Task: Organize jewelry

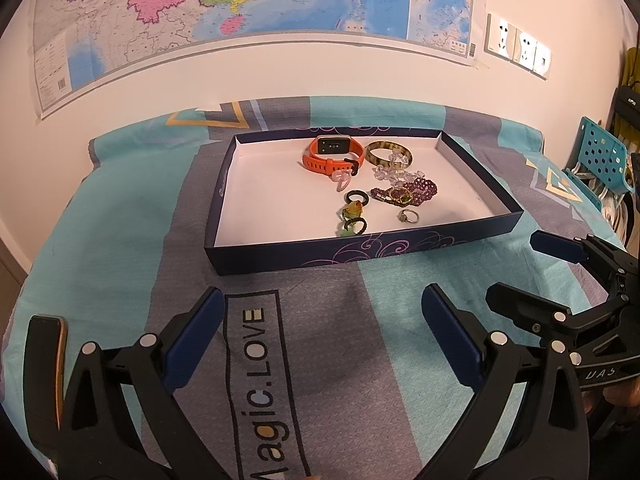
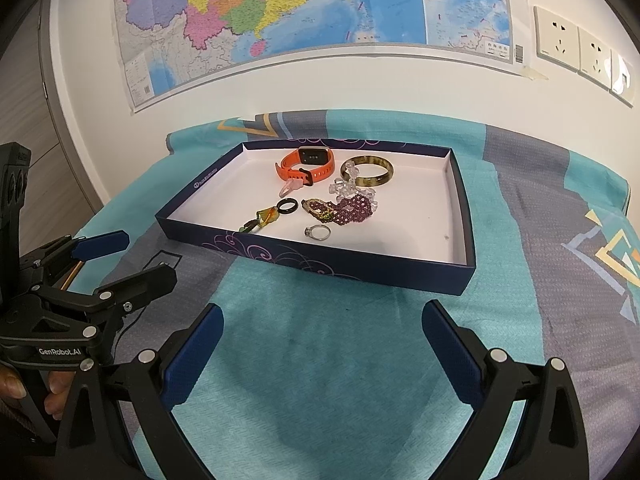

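Well, I see both grippers, left (image 1: 320, 320) and right (image 2: 322, 334), with jaws released above the cloth (image 2: 320, 360); jewelry, watch (image 1: 334, 152) and bangle (image 1: 390, 153), lies in the box (image 1: 280, 254) ahead, a phone (image 1: 46, 360) at left.

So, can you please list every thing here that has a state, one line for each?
left gripper: open, empty, above the cloth.
right gripper: open, empty, above the cloth.
box: open, no lid, jewelry inside.
orange watch: strap fastened in a loop, screen dark.
bangle: lying flat in the box.
purple bead bracelet: bunched in a heap.
silver ring: lying apart from the heap.
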The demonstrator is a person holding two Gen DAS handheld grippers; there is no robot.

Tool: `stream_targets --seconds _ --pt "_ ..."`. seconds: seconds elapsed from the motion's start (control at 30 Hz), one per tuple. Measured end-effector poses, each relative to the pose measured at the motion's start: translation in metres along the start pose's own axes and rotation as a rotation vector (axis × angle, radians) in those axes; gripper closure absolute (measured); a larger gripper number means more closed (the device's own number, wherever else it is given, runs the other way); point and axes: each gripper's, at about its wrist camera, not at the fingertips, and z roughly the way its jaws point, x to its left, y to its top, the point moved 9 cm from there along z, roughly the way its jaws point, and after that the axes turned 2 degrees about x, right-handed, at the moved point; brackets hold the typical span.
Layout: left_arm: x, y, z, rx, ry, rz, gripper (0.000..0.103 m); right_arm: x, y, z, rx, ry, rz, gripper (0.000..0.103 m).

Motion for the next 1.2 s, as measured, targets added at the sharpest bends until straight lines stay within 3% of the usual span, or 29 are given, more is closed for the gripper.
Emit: stream_targets --seconds 1.2 --pt "-0.0037 -0.0007 0.0033 0.009 -0.005 0.003 0.006 -0.0012 -0.0002 0.0007 0.005 -0.007 0.001 0.007"
